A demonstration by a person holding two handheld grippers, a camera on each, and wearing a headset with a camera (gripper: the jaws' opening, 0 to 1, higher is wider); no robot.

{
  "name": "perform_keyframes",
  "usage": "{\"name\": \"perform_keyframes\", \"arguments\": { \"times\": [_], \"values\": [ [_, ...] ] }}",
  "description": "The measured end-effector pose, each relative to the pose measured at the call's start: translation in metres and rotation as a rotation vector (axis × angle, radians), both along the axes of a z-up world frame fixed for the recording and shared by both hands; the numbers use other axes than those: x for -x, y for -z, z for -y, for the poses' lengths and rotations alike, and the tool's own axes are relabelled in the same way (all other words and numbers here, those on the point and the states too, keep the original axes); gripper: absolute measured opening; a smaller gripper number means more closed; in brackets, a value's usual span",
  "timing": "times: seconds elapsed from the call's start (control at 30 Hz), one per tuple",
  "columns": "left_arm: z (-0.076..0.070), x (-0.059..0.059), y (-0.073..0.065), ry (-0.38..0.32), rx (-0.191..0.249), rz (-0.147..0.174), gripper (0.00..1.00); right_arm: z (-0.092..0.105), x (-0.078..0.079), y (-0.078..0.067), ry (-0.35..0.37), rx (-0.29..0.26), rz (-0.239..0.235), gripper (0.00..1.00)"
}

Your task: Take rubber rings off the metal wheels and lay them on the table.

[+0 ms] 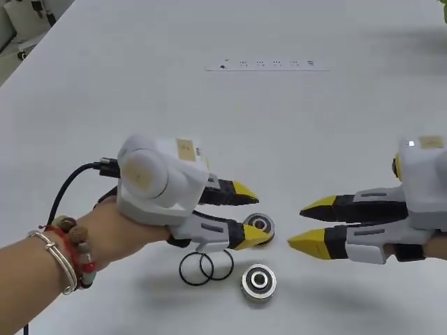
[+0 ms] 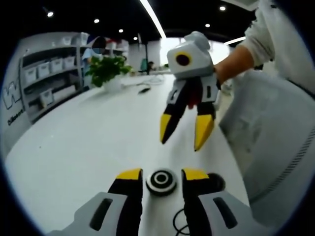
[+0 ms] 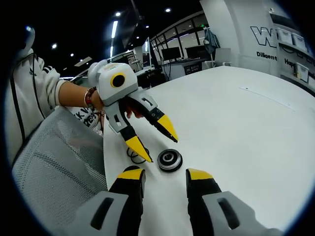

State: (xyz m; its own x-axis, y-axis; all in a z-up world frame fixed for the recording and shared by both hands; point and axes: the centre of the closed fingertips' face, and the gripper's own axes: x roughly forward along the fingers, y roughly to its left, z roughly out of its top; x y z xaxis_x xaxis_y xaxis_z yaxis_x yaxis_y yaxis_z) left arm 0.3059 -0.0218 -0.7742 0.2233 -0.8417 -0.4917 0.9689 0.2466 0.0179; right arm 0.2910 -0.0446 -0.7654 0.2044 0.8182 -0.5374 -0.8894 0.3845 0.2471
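White table point(image 1: 140, 77): left gripper point(image 1: 255, 213) released, jaws straddling black-rimmed wheel point(image 1: 260, 225); right gripper point(image 1: 304, 225) released too, tips facing it; bare wheel point(image 1: 258, 282) and two rubber rings point(image 1: 206, 267) just beside left jaws.

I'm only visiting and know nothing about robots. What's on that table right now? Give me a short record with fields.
Surface: white table
Left claw: open, its jaws either side of one metal wheel
Right claw: open, holding nothing, pointing towards the left one
Second wheel: lying flat, nearer the person, apart from both claws
Rubber rings: two, loose on the table, overlapping, beside the second wheel
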Motion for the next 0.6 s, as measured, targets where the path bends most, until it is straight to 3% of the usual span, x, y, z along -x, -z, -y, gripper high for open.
{"name": "perform_keyframes", "arguments": {
  "times": [0.53,0.6],
  "values": [
    [0.002,0.001,0.011,0.013,-0.005,-0.021,0.2,-0.012,-0.005,0.016,-0.059,0.027,0.007,0.27],
    [0.001,0.0,0.013,0.014,-0.027,-0.005,0.18,-0.014,-0.005,0.018,-0.065,0.029,0.005,0.26]
  ]
}}
